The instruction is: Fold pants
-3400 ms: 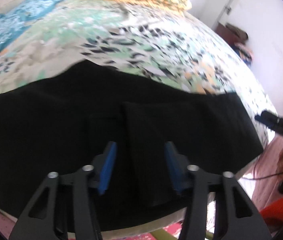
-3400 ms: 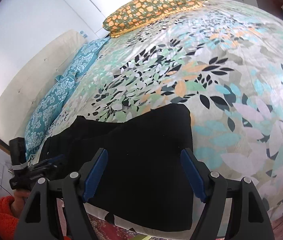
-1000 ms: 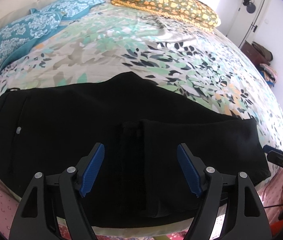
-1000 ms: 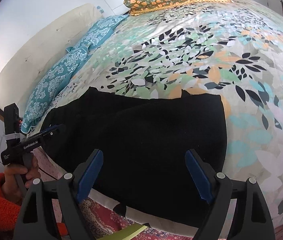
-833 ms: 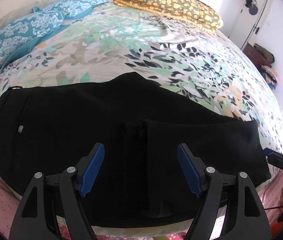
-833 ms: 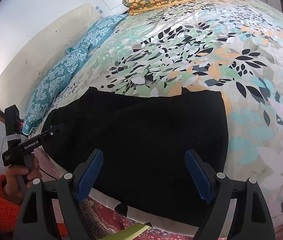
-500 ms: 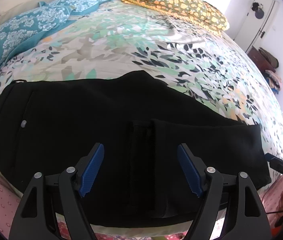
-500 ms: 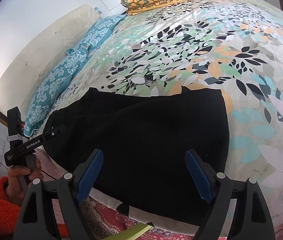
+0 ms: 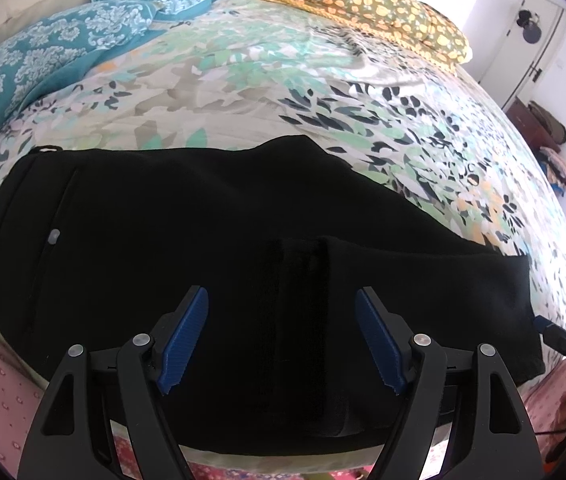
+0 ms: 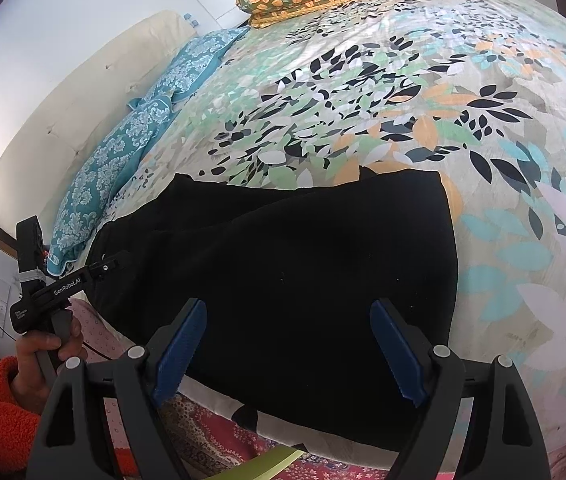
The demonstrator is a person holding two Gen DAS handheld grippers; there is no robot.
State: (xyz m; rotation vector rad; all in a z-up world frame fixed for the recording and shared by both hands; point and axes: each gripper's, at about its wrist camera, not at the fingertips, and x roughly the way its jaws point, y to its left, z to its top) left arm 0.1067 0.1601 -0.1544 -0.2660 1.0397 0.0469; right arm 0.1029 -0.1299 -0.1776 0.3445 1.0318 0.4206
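Observation:
Black pants (image 9: pixel 187 240) lie flat along the near edge of the bed, waistband at the left and the legs folded back over the middle, ending in a hem. The same pants (image 10: pixel 303 272) fill the centre of the right wrist view. My left gripper (image 9: pixel 281 336) hovers above the folded leg end, open, with nothing between its blue pads. My right gripper (image 10: pixel 289 348) hangs open over the right end of the pants, touching nothing. The left tool (image 10: pixel 59 286) shows at the left of the right wrist view, held by a hand (image 10: pixel 43 350).
The bed carries a floral leaf-print cover (image 10: pixel 423 112). Teal pillows (image 9: pixel 43 52) lie at the far left and an orange-patterned pillow (image 9: pixel 363 0) at the head. A cream headboard (image 10: pixel 63 120) runs along the wall. A door and piled clothes (image 9: pixel 543 128) stand at right.
The left wrist view has rolled slightly, so the pants sit a little lower and further right in it. Both grippers stay open and the pants have not moved.

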